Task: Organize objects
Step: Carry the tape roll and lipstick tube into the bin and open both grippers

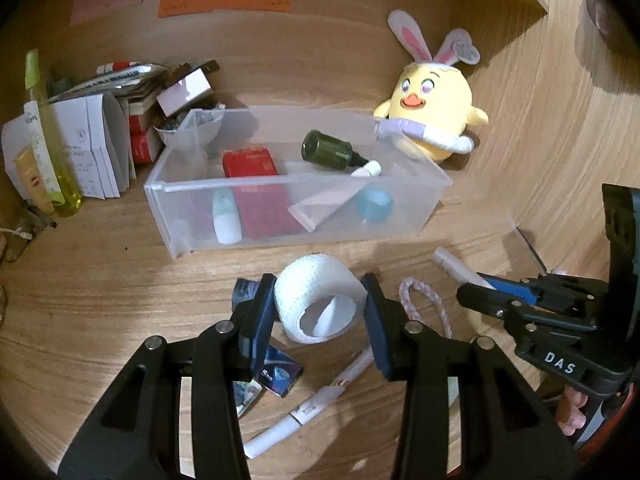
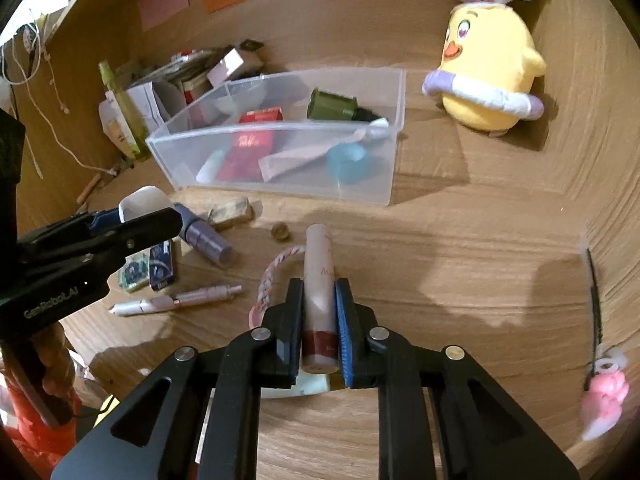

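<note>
My left gripper point(image 1: 319, 285) is shut on a white bandage roll point(image 1: 316, 294), which sits between the blue pads with its hollow facing me, just above the wooden table. A clear plastic bin point(image 1: 296, 181) stands beyond it and holds a green bottle point(image 1: 328, 150), a red box point(image 1: 250, 162), a blue cap point(image 1: 374, 204) and a white tube. In the right wrist view my right gripper point(image 2: 319, 285) is shut on a pale pink tube with a dark red end point(image 2: 318, 276), lying lengthwise between the pads. The same bin point(image 2: 272, 130) stands ahead and to the left.
A yellow plush chick point(image 1: 434, 116) leans on the back wall right of the bin. Papers, boxes and a yellow bottle point(image 1: 52, 152) crowd the back left. White pens point(image 1: 320, 396), blue sachets point(image 1: 280, 376), a braided cord point(image 1: 428, 300) and a purple tube point(image 2: 208, 240) lie on the table.
</note>
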